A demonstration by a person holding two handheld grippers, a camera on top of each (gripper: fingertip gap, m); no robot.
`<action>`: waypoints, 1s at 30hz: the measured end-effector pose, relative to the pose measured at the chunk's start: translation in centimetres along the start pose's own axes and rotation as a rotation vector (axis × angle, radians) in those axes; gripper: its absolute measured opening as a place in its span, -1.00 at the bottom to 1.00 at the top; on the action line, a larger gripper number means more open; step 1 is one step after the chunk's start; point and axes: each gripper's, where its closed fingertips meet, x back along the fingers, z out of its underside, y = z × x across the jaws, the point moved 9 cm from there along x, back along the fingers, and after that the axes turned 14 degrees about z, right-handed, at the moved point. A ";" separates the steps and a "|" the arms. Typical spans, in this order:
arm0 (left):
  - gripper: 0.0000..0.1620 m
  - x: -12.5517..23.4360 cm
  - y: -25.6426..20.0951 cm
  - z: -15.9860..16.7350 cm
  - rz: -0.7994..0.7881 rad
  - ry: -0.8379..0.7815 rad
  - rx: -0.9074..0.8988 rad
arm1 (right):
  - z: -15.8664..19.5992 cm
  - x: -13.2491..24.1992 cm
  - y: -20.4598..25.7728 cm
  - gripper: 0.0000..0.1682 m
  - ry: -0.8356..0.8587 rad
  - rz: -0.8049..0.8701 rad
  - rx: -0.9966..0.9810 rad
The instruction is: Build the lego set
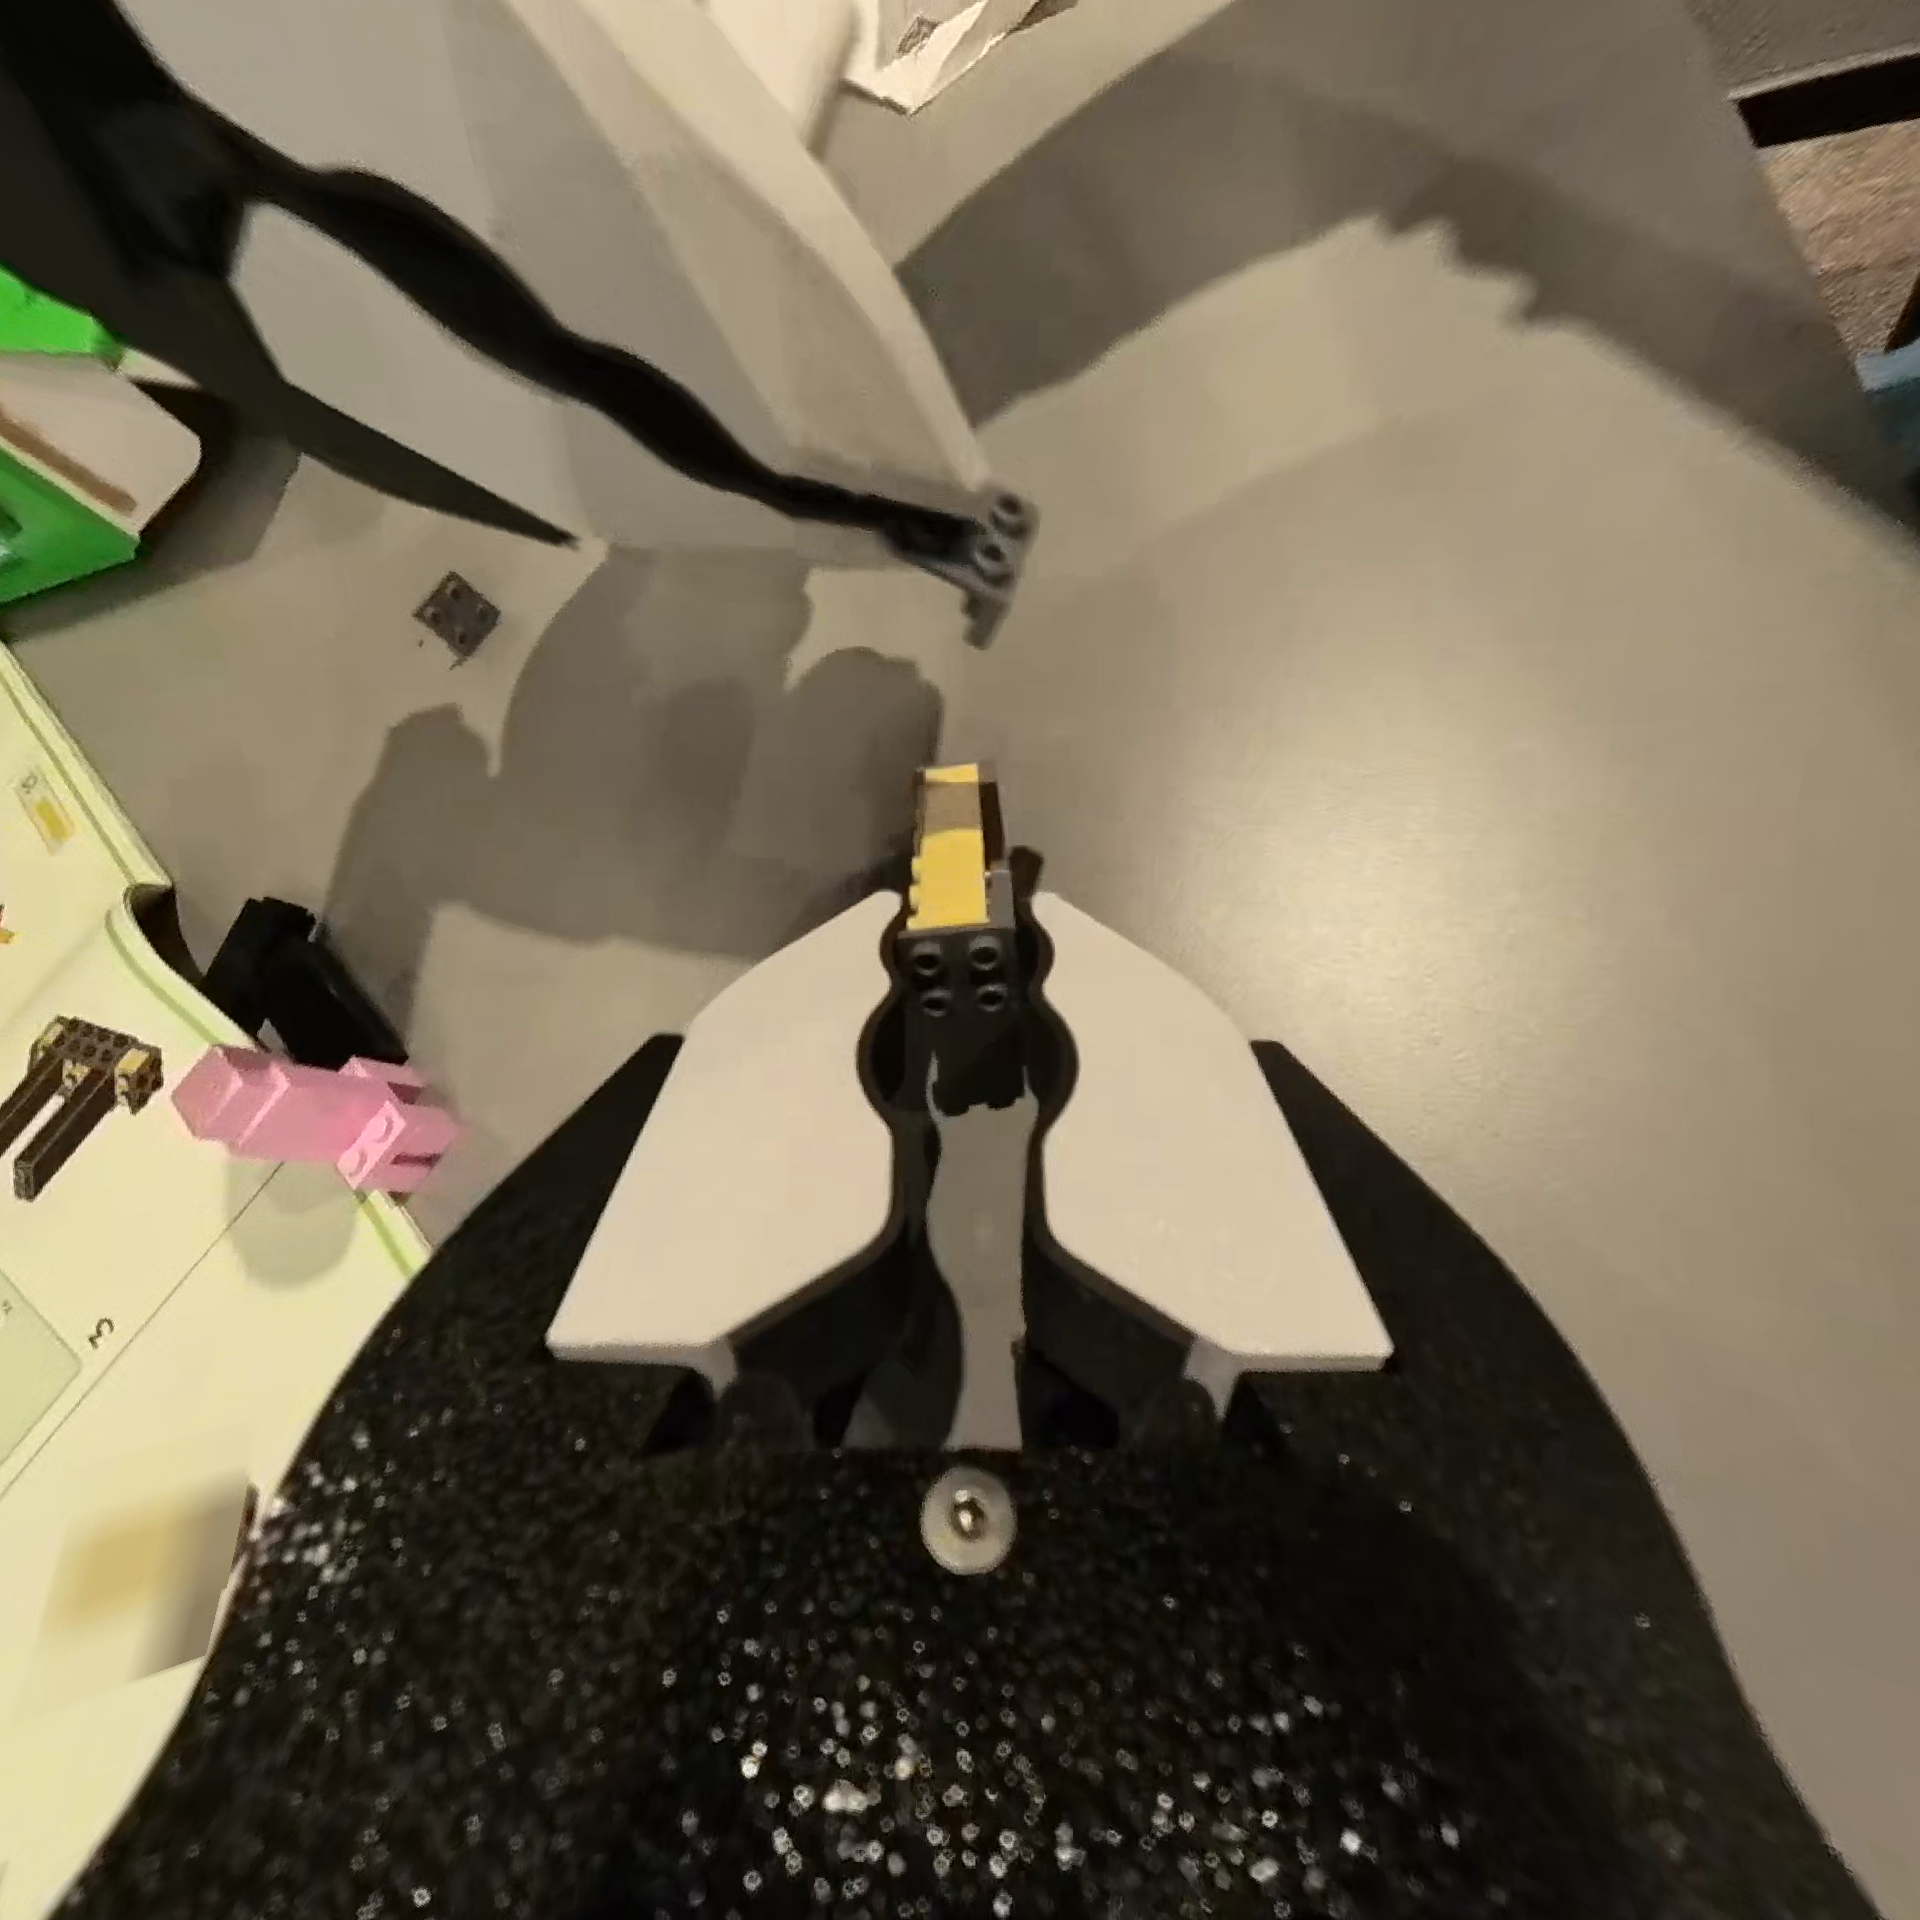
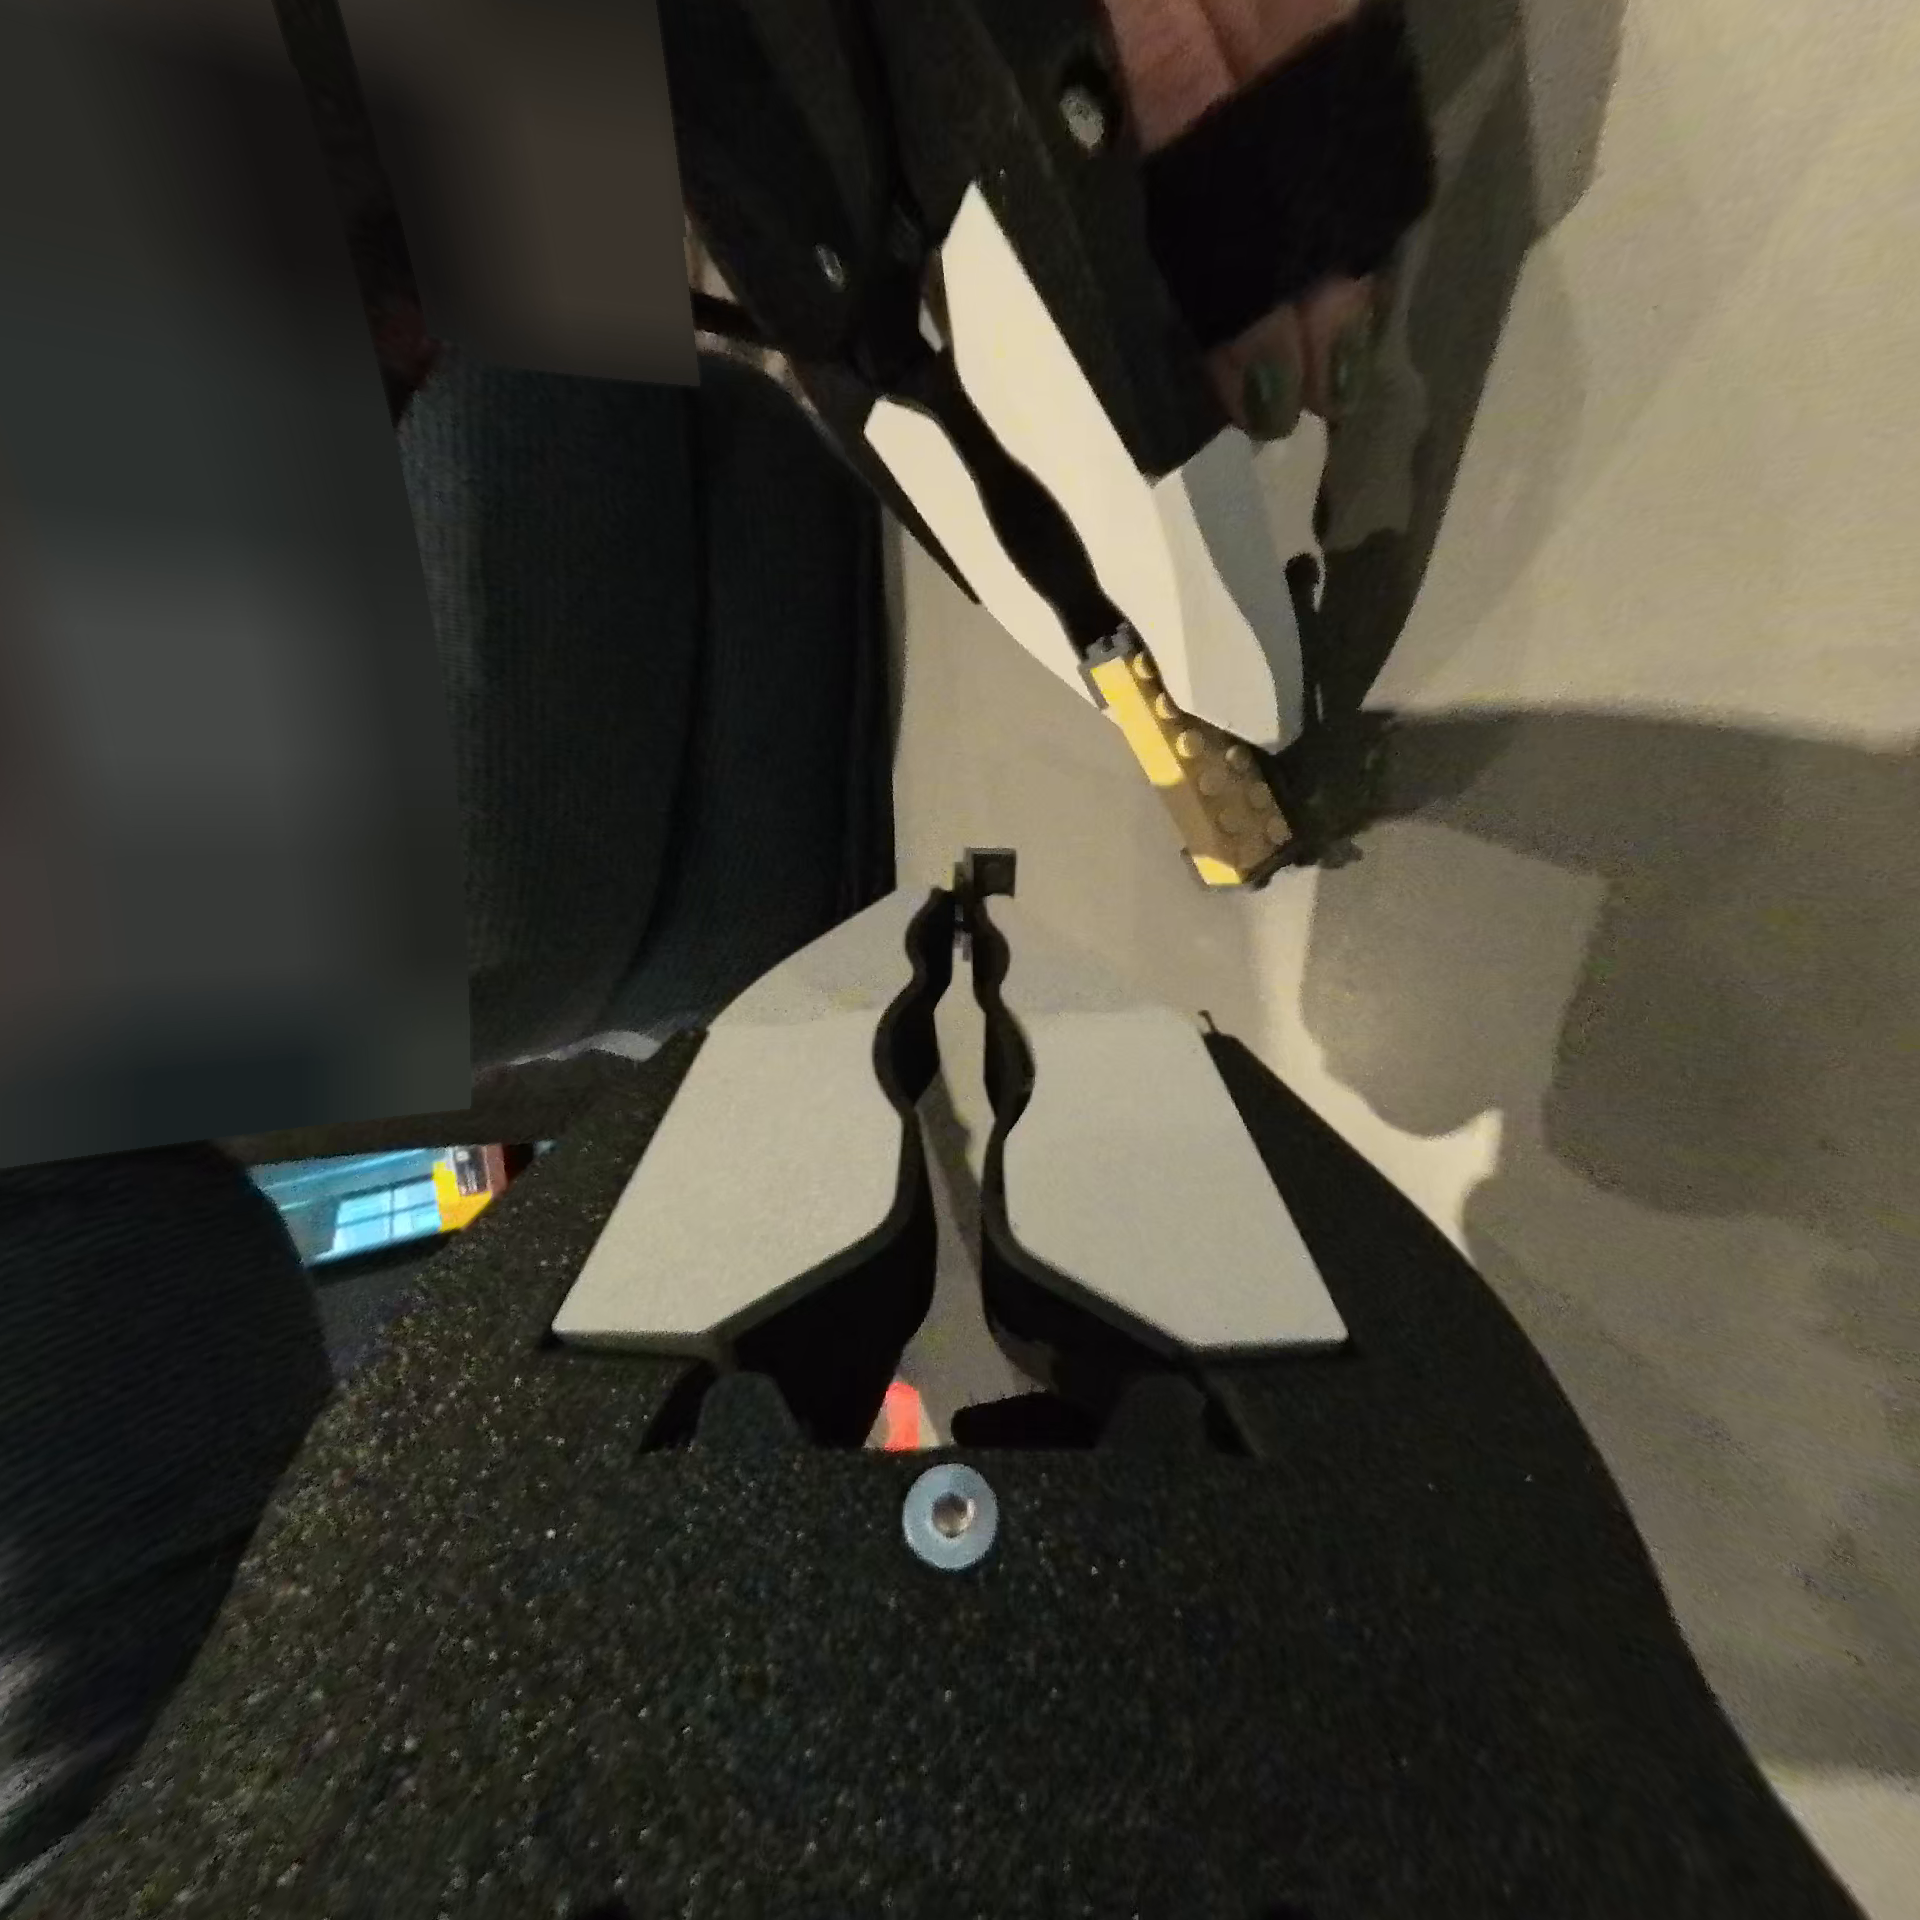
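Observation:
My left gripper [image 1: 961, 914] is shut on a small lego assembly [image 1: 951, 883] of yellow, tan and black bricks, held above the grey table. The assembly also shows in the right wrist view [image 2: 1195, 758], sticking out of the left gripper's white fingers [image 2: 1195, 623]. My right gripper [image 2: 971, 904] is shut on a small dark grey brick [image 2: 987, 871] at its tips. In the left wrist view the right gripper [image 1: 961, 520] comes in from the upper left with that studded grey brick [image 1: 1000, 566], a short way beyond the assembly and apart from it.
An open instruction booklet [image 1: 156, 1195] lies at the left, with a pink brick piece [image 1: 312, 1117] and a black piece [image 1: 291, 977] by its edge. A small dark plate [image 1: 457, 615] lies on the table [image 1: 1455, 831]. A green box [image 1: 52, 468] stands far left. Left tips to right tips: about 7 cm.

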 end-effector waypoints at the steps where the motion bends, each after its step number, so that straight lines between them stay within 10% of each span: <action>1: -0.73 0.1 0.1 0.1 -0.002 0.000 0.009 | -0.1 -0.2 -0.1 -0.96 0.000 -0.006 0.005; 11: -0.39 1.7 0.8 1.5 0.021 0.015 0.082 | -2.2 -1.3 -0.8 -0.97 0.021 -0.007 0.053; 30: -0.43 4.1 1.2 1.6 -0.101 -0.063 -0.065 | -3.6 -2.6 -4.2 -0.96 -0.043 -0.199 -0.096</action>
